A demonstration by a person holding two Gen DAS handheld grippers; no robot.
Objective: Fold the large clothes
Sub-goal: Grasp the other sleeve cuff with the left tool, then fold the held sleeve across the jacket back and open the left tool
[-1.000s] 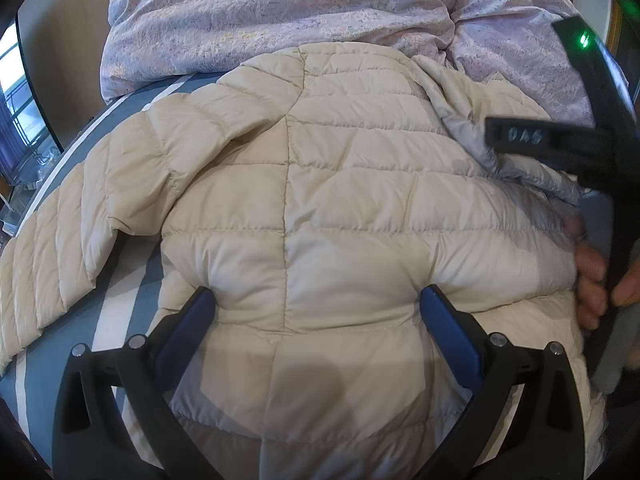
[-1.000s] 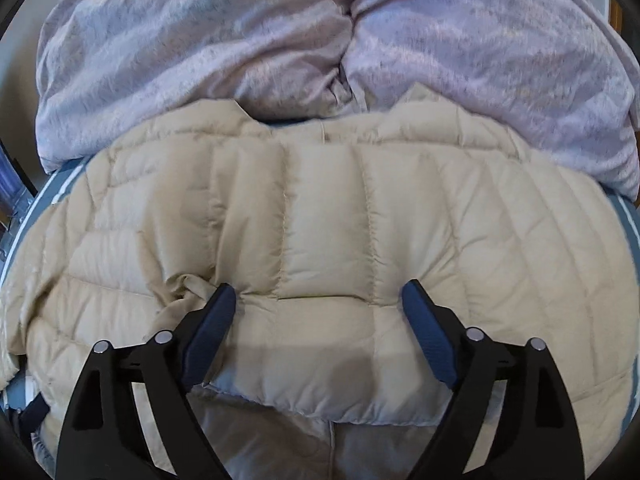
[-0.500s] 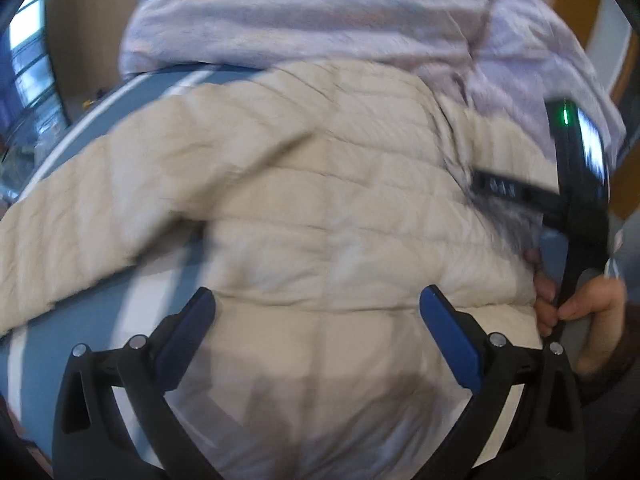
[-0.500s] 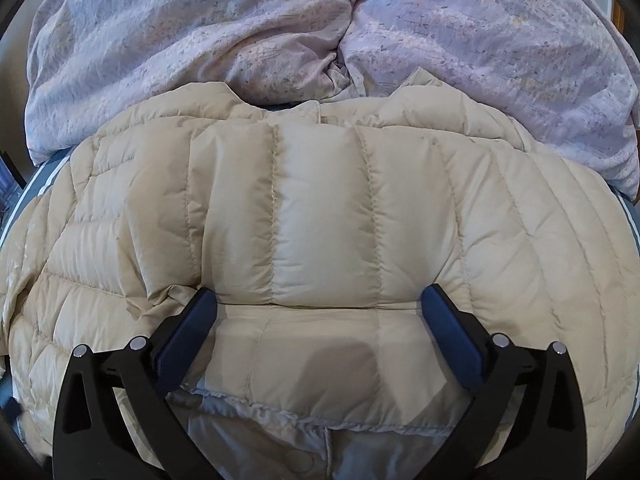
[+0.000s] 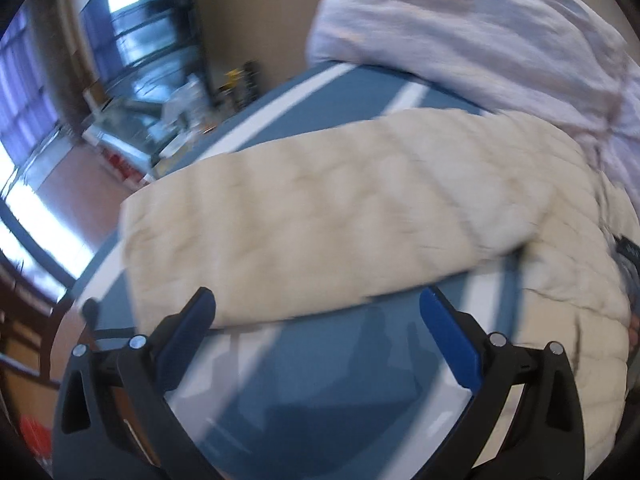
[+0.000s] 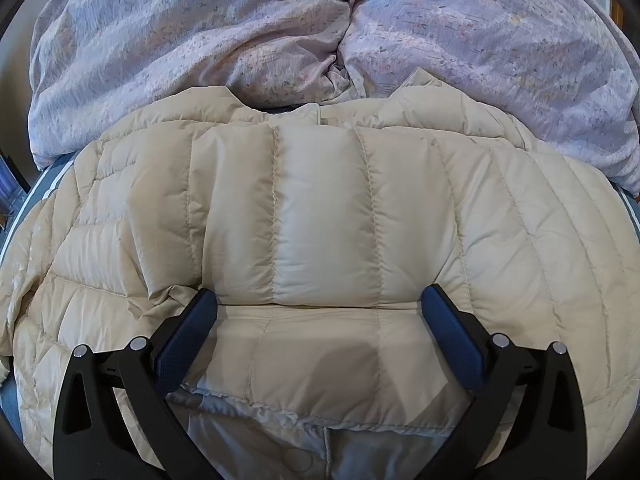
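A cream quilted puffer jacket (image 6: pixel 320 216) lies spread across a bed with a blue-and-white striped sheet (image 5: pixel 320 380), its collar end toward the head of the bed, where a crumpled lilac duvet (image 6: pixel 280 40) is heaped against it. The right gripper (image 6: pixel 320 312) hovers low over the jacket's near part, jaws wide and holding nothing; its blue pads (image 6: pixel 188 332) frame a section where one quilted layer is turned back over another, with the grey lining (image 6: pixel 320 440) and a snap showing at the near edge of the bed. That placement suggests it is lined up to steady or pinch this layer while the other side is dealt with. The left gripper (image 5: pixel 320 312) is also spread wide and empty, poised above bare sheet toward the left edge of the bed, with the jacket's sleeve (image 5: pixel 320 216) stretched out flat just beyond its fingertips, pointing toward that edge; the view is blurred, so finer detail is lost. The sleeve sticks out from the body, so it likely needs folding inward next, and the open jaws facing its lower hem look set for that grab. Slippery, puffy fabric may spring back unless a good thickness is pinched.
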